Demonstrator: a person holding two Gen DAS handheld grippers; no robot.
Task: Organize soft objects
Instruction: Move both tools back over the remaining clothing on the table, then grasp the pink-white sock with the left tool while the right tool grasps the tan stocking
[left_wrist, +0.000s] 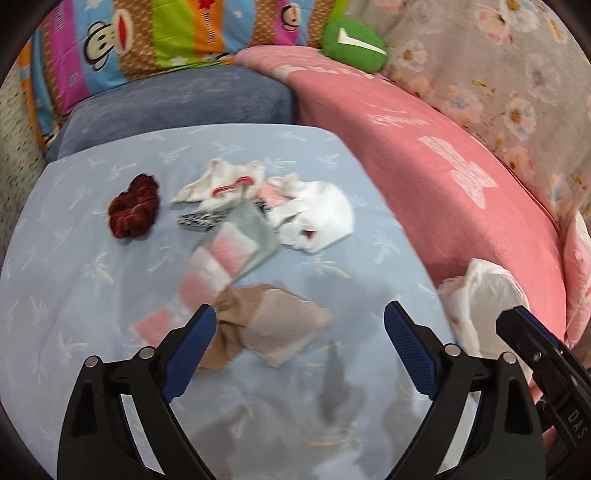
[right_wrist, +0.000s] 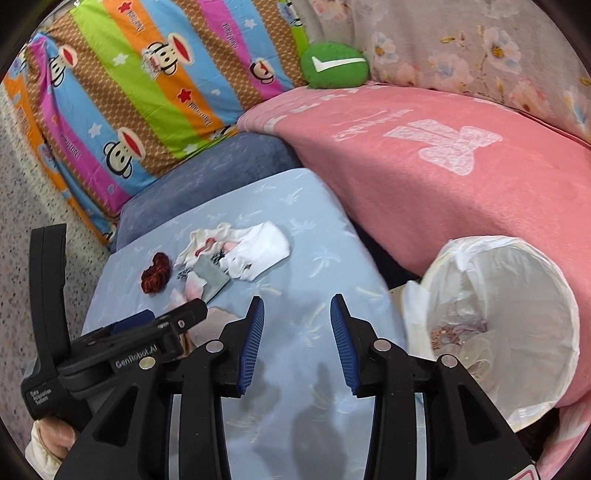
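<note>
Lying just beyond the left claw (left_wrist: 300, 317) (jaws apart, empty) — a beige stocking (left_wrist: 266, 325).

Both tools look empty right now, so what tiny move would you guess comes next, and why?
Probably ease the left tool down onto the beige stocking: it lies loose on the blue sheet right at that tool's wide-open jaws, nearest of the pile.

"GenRobot.AI" on the left tool (right_wrist: 192, 314); "DAS" on the right tool (left_wrist: 517, 317).
</note>
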